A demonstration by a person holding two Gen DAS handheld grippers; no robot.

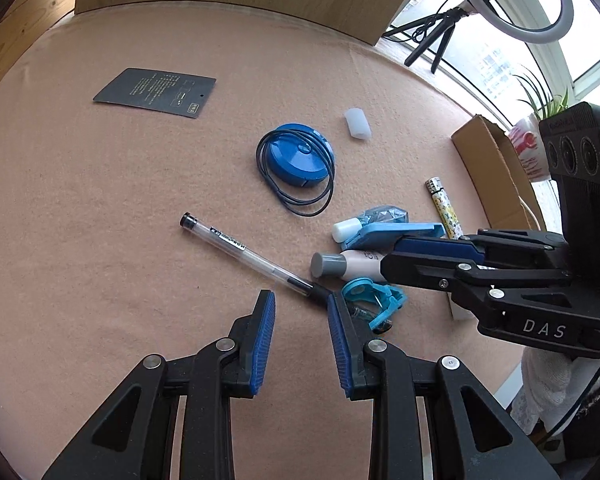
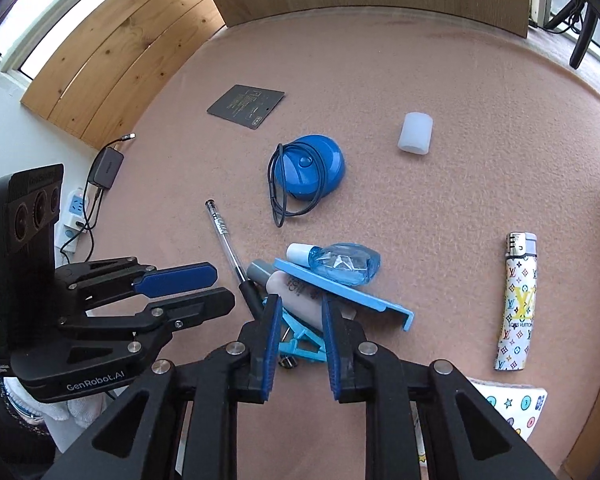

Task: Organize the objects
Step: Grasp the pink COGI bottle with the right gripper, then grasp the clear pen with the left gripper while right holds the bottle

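Observation:
A pile lies on the pink felt table: a clear pen [image 1: 244, 255] [image 2: 225, 240], a cream tube with a grey cap [image 1: 340, 265] [image 2: 296, 292], a light blue flat holder [image 1: 396, 234] [image 2: 340, 290], a small blue bottle with a white cap [image 2: 336, 262] [image 1: 374, 220] and a turquoise clip [image 1: 374, 298] [image 2: 300, 340]. My left gripper [image 1: 301, 300] is open, its right fingertip by the pen's black tip. My right gripper [image 2: 298, 304] is open, its fingers on either side of the cream tube. A blue round case with a black cord [image 1: 296, 160] [image 2: 308, 168] lies further back.
A dark card [image 1: 154, 92] [image 2: 246, 106] lies far back. A white cap [image 1: 358, 123] [image 2: 415, 134] and a patterned lighter [image 2: 516, 304] [image 1: 442, 206] lie to the right. A cardboard box [image 1: 488, 168] stands at the right edge. A patterned white box [image 2: 516, 408] lies near me.

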